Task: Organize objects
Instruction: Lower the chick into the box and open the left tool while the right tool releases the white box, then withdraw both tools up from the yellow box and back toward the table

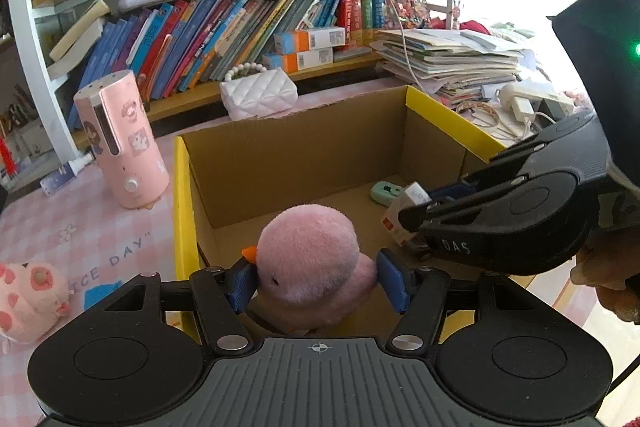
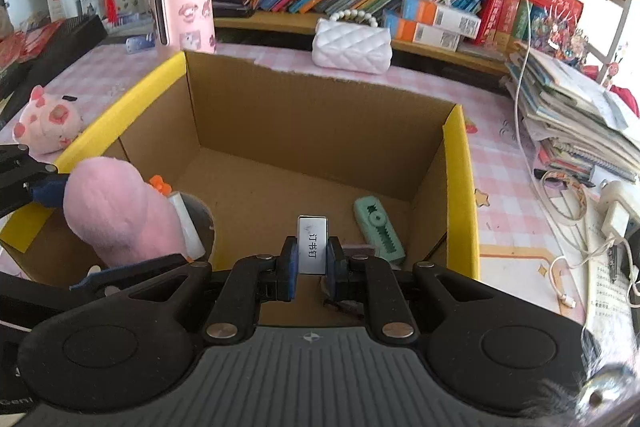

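While the soft, light pink plush duck (image 1: 312,267) is clamped by the left gripper (image 1: 318,281) over the cardboard box (image 1: 304,143), a stiff staple box (image 2: 313,245) is pinched endwise in the right gripper (image 2: 313,267)

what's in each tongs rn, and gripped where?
Left tongs: pink plush duck, pads at the sides of its head. Right tongs: small white staple box, clamped across its narrow sides.
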{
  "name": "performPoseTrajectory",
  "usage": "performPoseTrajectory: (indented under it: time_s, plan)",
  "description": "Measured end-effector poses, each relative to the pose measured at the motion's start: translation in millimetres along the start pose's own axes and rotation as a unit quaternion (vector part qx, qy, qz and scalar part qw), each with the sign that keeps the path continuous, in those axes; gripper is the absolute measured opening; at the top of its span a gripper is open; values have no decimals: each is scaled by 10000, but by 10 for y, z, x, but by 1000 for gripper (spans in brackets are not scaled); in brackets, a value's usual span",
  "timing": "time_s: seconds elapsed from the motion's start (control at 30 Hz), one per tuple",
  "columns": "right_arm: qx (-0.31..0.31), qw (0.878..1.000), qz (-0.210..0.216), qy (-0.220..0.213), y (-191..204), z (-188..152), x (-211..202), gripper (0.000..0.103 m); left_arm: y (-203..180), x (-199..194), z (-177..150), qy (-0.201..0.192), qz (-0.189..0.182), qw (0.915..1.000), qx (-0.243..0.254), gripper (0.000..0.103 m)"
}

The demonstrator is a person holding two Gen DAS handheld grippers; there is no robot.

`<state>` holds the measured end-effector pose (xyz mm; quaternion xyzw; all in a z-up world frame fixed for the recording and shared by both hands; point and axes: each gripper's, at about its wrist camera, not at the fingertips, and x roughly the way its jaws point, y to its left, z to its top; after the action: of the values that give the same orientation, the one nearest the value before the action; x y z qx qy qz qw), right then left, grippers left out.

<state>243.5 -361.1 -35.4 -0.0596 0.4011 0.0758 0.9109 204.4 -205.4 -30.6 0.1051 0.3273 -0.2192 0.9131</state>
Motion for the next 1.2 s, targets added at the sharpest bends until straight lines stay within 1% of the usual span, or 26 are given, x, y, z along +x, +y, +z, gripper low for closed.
performPoseTrajectory:
  time_s: [0.33,0.4,0.6,0.73,0.8,0.97,1.2]
  plan:
    - [173,9997,92,173,-39,-3,60,14,-1,-22,-7,-87,56,9999,-3,65]
    - [175,9997,81,177,-35,2,58,14,-7,-38,-2,-118,83,9999,29,69]
    - [329,9993,89,165,-59,-12,54,14,-15,-137,-8,-282,94,9995,46,74]
    - [376,9993,61,11,-53,5,-25,14,-7,-231,-5,-395,96,9992,3,76]
    - [387,9992,34,-84,-45,18,-80,14,-3,-288,4,-470,109,9988,-25,80]
    - [563,9978,-31,-339,-39,30,-254,14,36,-476,17,-710,153,9973,-108,81]
    - [854,9926,-291,-817,-9,-45,-617,14,126,-766,-29,-955,219,9945,-369,84]
